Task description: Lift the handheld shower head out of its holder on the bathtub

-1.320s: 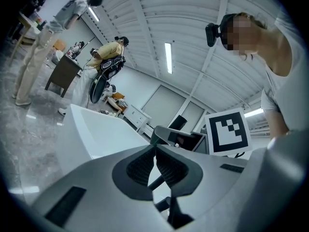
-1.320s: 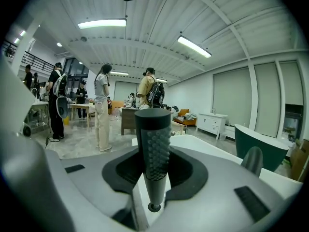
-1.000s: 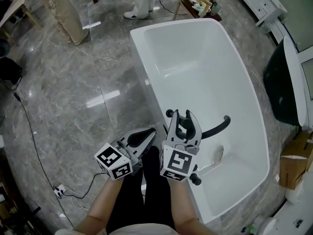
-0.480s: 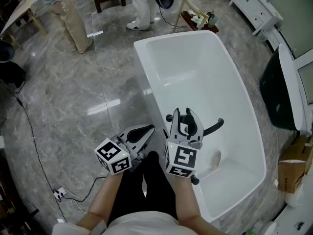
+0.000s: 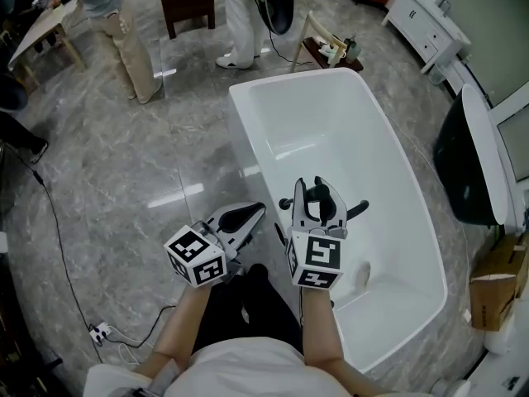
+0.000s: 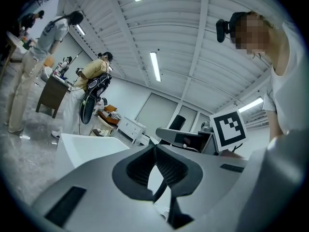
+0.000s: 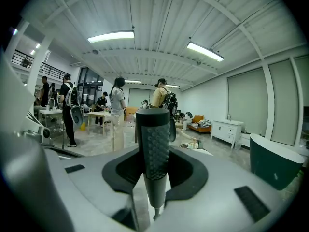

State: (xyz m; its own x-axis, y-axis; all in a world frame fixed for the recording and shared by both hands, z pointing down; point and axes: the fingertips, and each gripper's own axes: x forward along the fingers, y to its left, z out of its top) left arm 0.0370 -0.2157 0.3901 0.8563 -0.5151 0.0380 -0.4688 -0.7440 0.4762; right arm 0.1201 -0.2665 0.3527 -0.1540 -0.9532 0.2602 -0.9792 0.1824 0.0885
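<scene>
The right gripper (image 5: 312, 190) is clamped on the handheld shower head (image 7: 152, 139): its jaws stand partly apart, only as wide as the head's dark body, and the ribbed pads (image 7: 126, 170) press on it from both sides. In the right gripper view the shower head stands upright between the jaws, its nubbed spray face towards the camera and its narrow end pointing down (whether a hose hangs from it cannot be made out). From the head view the black handle sticks out to the right of the jaws, and the whole piece hangs in the air above the near end of the white bathtub (image 5: 248, 139), over the basin and touching no part of the tub. The left gripper (image 5: 259, 209) is clenched on nothing: in its own view the two jaw tips meet, with only a slim gap lower down between the pads, and nothing sits there. It hangs just beside the right gripper, outside the tub's left rim and above the grey marble floor (image 5: 124, 188), touching neither the tub nor the shower head. Each gripper's marker cube (image 5: 196, 256) faces up towards the head camera. Several people (image 5: 124, 40) stand on the floor beyond the tub's far end.
</scene>
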